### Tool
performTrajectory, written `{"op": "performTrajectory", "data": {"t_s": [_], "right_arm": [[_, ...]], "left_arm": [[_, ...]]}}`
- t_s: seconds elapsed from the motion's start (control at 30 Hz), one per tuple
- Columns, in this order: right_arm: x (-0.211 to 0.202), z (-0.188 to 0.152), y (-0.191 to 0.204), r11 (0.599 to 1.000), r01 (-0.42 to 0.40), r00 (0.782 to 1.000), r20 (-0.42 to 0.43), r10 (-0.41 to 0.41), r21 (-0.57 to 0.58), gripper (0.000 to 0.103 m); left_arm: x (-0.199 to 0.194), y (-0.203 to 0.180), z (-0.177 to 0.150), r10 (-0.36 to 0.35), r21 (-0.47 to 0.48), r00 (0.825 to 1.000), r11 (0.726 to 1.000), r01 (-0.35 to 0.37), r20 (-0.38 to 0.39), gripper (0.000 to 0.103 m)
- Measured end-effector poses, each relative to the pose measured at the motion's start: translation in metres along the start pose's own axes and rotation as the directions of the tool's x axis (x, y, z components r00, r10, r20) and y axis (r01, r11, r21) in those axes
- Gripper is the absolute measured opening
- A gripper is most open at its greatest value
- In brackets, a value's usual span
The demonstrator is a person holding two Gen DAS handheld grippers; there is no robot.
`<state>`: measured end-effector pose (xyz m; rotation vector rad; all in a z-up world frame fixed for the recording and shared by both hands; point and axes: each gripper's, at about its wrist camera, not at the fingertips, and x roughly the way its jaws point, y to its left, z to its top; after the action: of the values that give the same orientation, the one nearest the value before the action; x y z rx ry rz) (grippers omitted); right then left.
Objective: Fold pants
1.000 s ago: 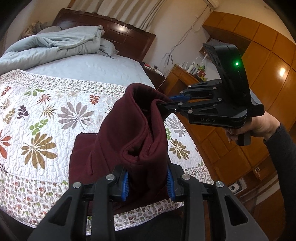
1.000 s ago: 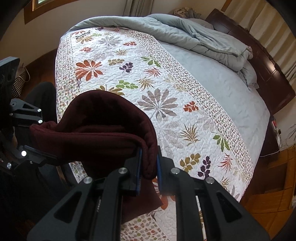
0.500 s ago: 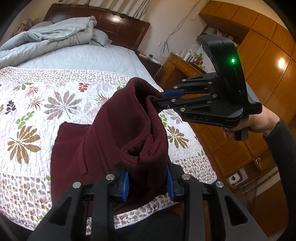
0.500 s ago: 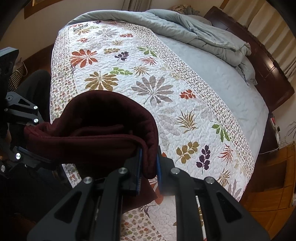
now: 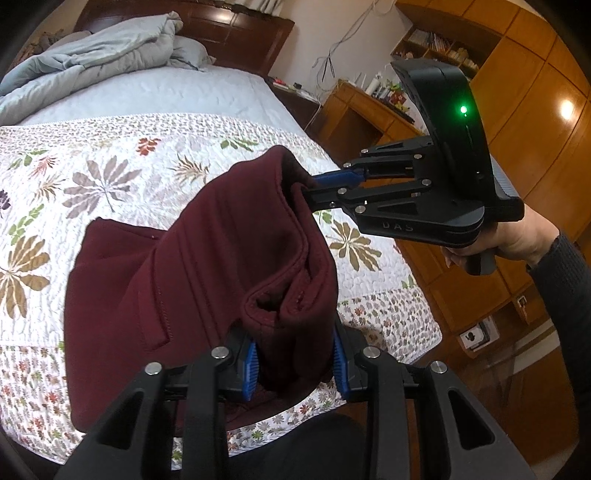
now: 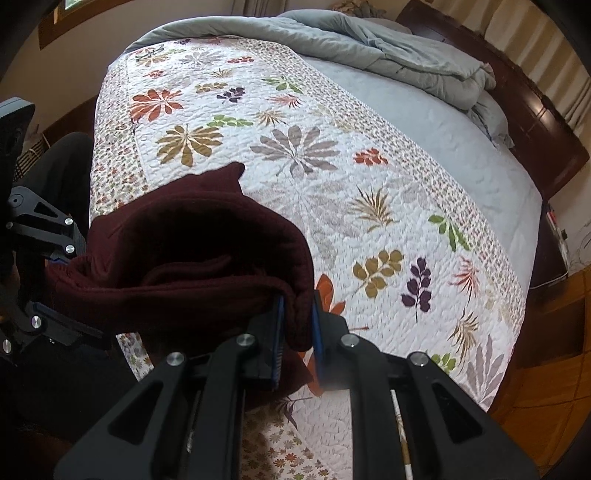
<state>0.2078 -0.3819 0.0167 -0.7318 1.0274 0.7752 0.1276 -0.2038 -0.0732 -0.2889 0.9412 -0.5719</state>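
The maroon pants hang doubled over above the leaf-print quilt, their lower part resting on it near the bed's foot. My left gripper is shut on a thick bunched edge of the cloth. In the same view my right gripper comes in from the right, held by a hand, and pinches the far upper corner. In the right wrist view the pants sag between both tools, with my right gripper shut on a thin fold; the left tool shows at the left edge.
A rumpled grey duvet lies by the dark wooden headboard. Wooden cabinets and a cluttered nightstand flank the bed's right side. A dark trouser leg of the person stands at the bed's foot.
Both grippers have come down toward the quilt with the pants still held. More of the maroon cloth now lies spread on the quilt, and the bed looks closer.
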Motion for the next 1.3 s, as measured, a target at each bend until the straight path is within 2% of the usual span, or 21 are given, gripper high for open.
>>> {"op": "performTrajectory", "data": {"t_s": [0.4, 0.83, 0.93, 1.0, 1.07, 1.1, 1.13, 1.17, 1.2, 1.23, 1.27, 1.3], "right_arm": [[0.023, -0.043, -0.010, 0.998, -0.034, 0.999, 0.005, 0.034, 0.053, 0.013], [0.035, -0.074, -0.017, 0.984, -0.087, 0.996, 0.049, 0.081, 0.154, 0.014], [0.037, -0.080, -0.018, 0.978, -0.092, 0.995, 0.050, 0.084, 0.185, 0.016], [0.038, -0.086, -0.018, 0.976, -0.079, 0.997, 0.036, 0.073, 0.203, 0.020], [0.038, -0.095, -0.022, 0.967, -0.060, 0.998, 0.020, 0.057, 0.248, 0.018], [0.038, -0.099, -0.027, 0.960, -0.055, 0.998, 0.012, 0.054, 0.276, 0.022], [0.037, -0.107, -0.035, 0.940, -0.042, 0.999, -0.005, 0.047, 0.338, 0.038], [0.035, -0.115, -0.042, 0.914, -0.037, 0.999, -0.014, 0.047, 0.404, 0.049], [0.033, -0.123, -0.048, 0.885, -0.036, 0.999, -0.019, 0.051, 0.465, 0.067], [0.029, -0.134, -0.056, 0.834, -0.049, 0.998, -0.008, 0.064, 0.549, 0.076], [0.025, -0.147, -0.064, 0.770, -0.080, 0.996, 0.019, 0.089, 0.633, 0.079], [0.020, -0.165, -0.071, 0.666, -0.150, 0.988, 0.080, 0.135, 0.731, 0.080]], "left_arm": [[0.035, -0.010, -0.012, 0.033, 0.008, 0.997, 0.999, -0.032, -0.072, 0.032], [0.054, -0.013, -0.021, 0.057, 0.017, 0.992, 0.998, -0.055, -0.112, 0.034], [0.057, -0.017, -0.022, 0.047, 0.017, 0.990, 0.999, -0.045, -0.136, 0.042], [0.056, -0.021, -0.023, 0.032, 0.024, 0.990, 0.999, -0.029, -0.136, 0.053], [0.051, -0.027, -0.026, 0.031, 0.040, 0.993, 0.999, -0.026, -0.118, 0.054], [0.048, -0.029, -0.027, 0.026, 0.049, 0.993, 0.999, -0.021, -0.115, 0.056], [0.046, -0.030, -0.027, 0.019, 0.048, 0.993, 0.999, -0.013, -0.115, 0.058], [0.043, -0.029, -0.028, 0.005, 0.040, 0.994, 0.999, -0.001, -0.113, 0.061], [0.038, -0.027, -0.028, -0.019, 0.032, 0.994, 0.999, 0.023, -0.109, 0.064], [0.032, -0.024, -0.029, -0.040, 0.027, 0.993, 0.999, 0.043, -0.107, 0.065], [0.023, -0.019, -0.028, -0.060, 0.022, 0.993, 0.998, 0.063, -0.101, 0.068], [0.012, -0.012, -0.027, -0.078, 0.018, 0.993, 0.997, 0.080, -0.084, 0.074]]}}
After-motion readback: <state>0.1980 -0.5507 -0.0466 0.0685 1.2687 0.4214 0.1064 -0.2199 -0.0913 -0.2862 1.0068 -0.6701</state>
